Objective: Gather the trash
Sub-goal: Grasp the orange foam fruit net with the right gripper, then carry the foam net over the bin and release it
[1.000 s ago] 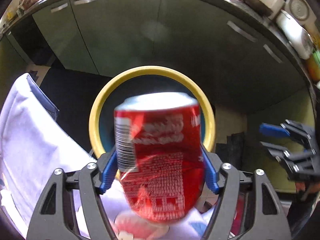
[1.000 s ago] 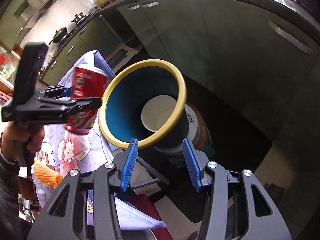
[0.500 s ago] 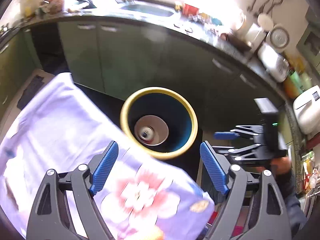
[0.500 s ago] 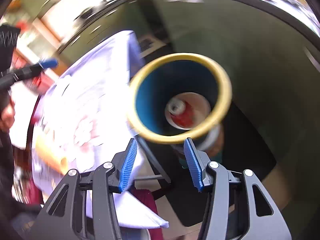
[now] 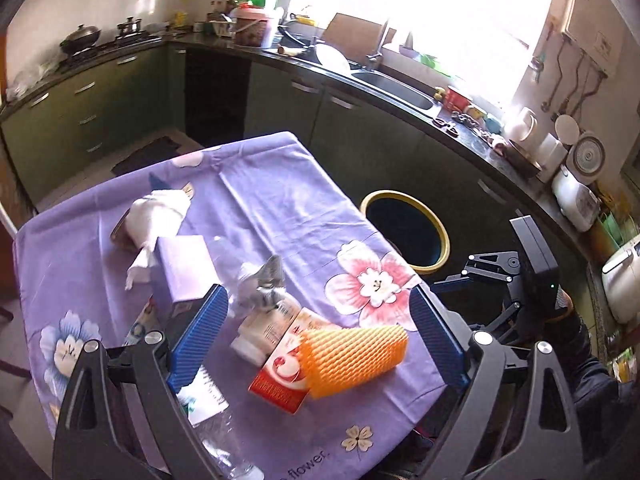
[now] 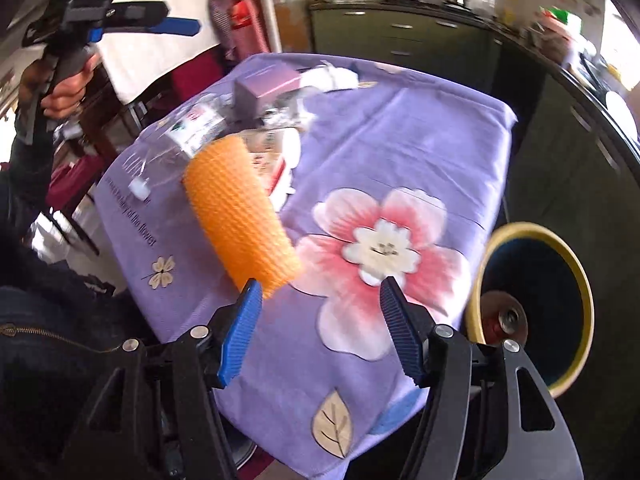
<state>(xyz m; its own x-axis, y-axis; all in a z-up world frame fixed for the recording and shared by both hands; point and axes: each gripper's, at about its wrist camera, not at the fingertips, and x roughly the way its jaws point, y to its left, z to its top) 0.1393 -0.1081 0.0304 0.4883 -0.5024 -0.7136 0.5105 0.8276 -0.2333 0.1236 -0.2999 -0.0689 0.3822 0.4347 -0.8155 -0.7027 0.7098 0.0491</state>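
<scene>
On the purple flowered tablecloth (image 5: pixel 280 208) lies the trash: an orange foam net sleeve (image 5: pixel 356 360) resting on a red carton (image 5: pixel 280 380), a crumpled silver wrapper (image 5: pixel 264 284), a clear plastic bottle (image 5: pixel 208 412) and crumpled white paper (image 5: pixel 160 212). My left gripper (image 5: pixel 318 336) hovers above this pile, its jaws opening with nothing held. My right gripper (image 6: pixel 320 308) is over the table's corner beside the foam sleeve (image 6: pixel 240 216), jaws opening and empty. The yellow-rimmed bin (image 6: pixel 576 280) stands beside the table with a red can (image 6: pixel 500 320) inside.
A purple tissue box (image 5: pixel 184 268) stands on the cloth by the wrapper. Dark green kitchen cabinets (image 5: pixel 360 132) and a cluttered counter with a sink (image 5: pixel 400 88) run behind the table. The bin (image 5: pixel 404 200) sits in the gap between table and cabinets.
The left gripper let the red can drop into the bin, then swung back and up over the table. The right gripper rolled and moved from the bin to the table's corner.
</scene>
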